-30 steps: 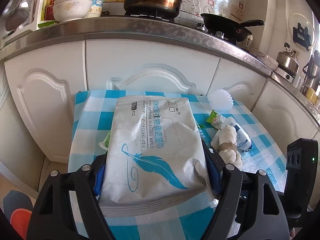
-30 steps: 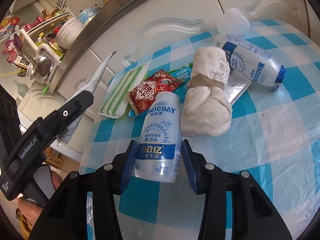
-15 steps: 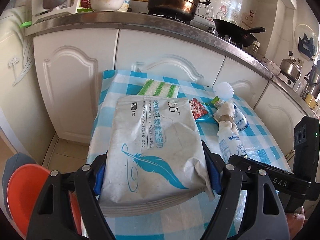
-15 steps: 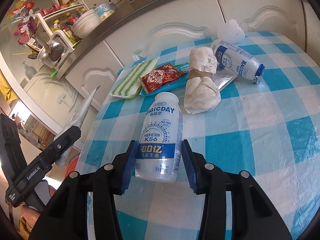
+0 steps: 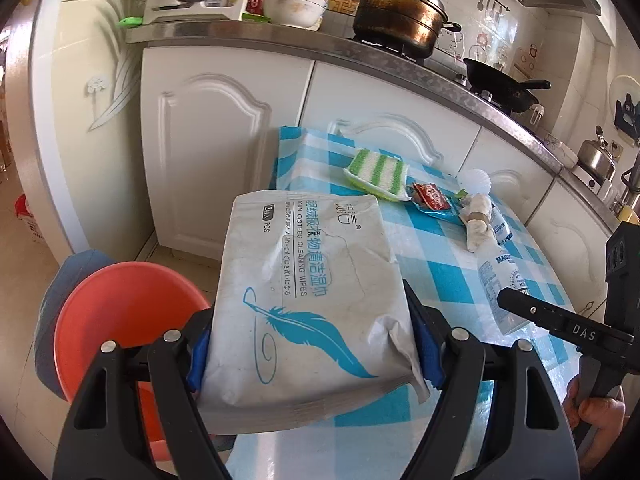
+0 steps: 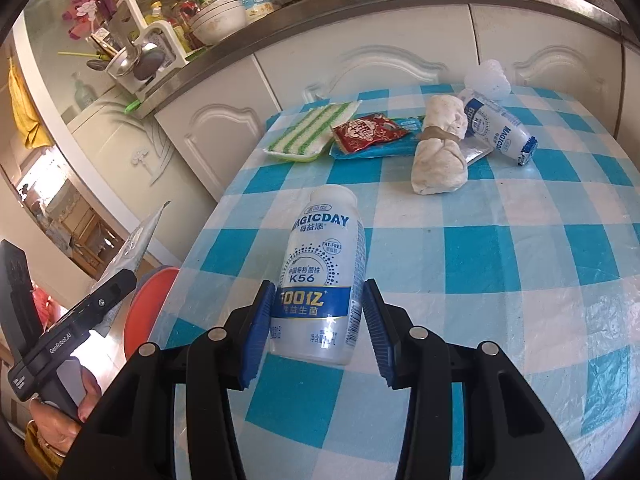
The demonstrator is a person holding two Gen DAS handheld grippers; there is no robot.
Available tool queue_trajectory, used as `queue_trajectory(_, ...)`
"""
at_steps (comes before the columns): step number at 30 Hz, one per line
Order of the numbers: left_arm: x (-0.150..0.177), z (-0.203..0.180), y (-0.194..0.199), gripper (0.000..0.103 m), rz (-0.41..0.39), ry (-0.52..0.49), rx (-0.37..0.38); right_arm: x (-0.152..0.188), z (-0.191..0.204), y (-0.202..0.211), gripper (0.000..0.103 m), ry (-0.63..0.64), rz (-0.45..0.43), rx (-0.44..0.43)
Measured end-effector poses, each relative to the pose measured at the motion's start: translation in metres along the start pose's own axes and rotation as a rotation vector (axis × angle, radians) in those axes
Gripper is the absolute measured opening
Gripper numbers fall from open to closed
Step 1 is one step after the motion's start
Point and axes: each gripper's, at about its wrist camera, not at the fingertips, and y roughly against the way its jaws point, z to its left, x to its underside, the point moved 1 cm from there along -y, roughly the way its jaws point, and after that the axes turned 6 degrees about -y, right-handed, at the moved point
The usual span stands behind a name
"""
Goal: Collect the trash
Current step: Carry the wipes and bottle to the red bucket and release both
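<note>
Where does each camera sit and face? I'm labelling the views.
Left wrist: behind the left gripper, looking down past its wipes pack to an orange basin; a hand shows.
Right wrist: behind the right gripper, over the bottle it holds; a hand shows.
Shared: checked table, sponge.

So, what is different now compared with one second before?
The left gripper carried the white wipes pack sideways off the checked table, toward the orange basin. The right gripper lifted the white plastic bottle. Both grips unchanged.
</note>
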Motion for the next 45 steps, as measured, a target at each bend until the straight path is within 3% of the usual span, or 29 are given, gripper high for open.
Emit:
queue_trajectory(8, 0.025, 0.055, 0.028, 0.078, 0.009, 0.076, -0.09, 0.01, 0.051, 0.0, 0.046, 0.093, 0.039, -0.045)
queue_trajectory(17, 0.046, 0.119, 0.046, 0.078, 0.022, 0.184, -0.192, 0.017, 0.134, -0.01, 0.046, 0.256, 0.088, -0.127)
queue_trajectory(28, 0.06, 0.155, 0.036, 0.078, 0.063, 0.246, -0.245, 0.033, 0.227, -0.059, 0.047, 0.449, 0.198, -0.198)
queue_trajectory(34, 0.067, 0.163, 0.023, 0.078, 0.091, 0.26, -0.267, 0.049, 0.247, -0.095, 0.047, 0.501, 0.264, -0.206)
queue_trajectory(45, 0.078, 0.167, -0.005, 0.079, 0.151, 0.236, -0.287, 0.059, 0.248, -0.143, 0.048, 0.52, 0.363, -0.186)
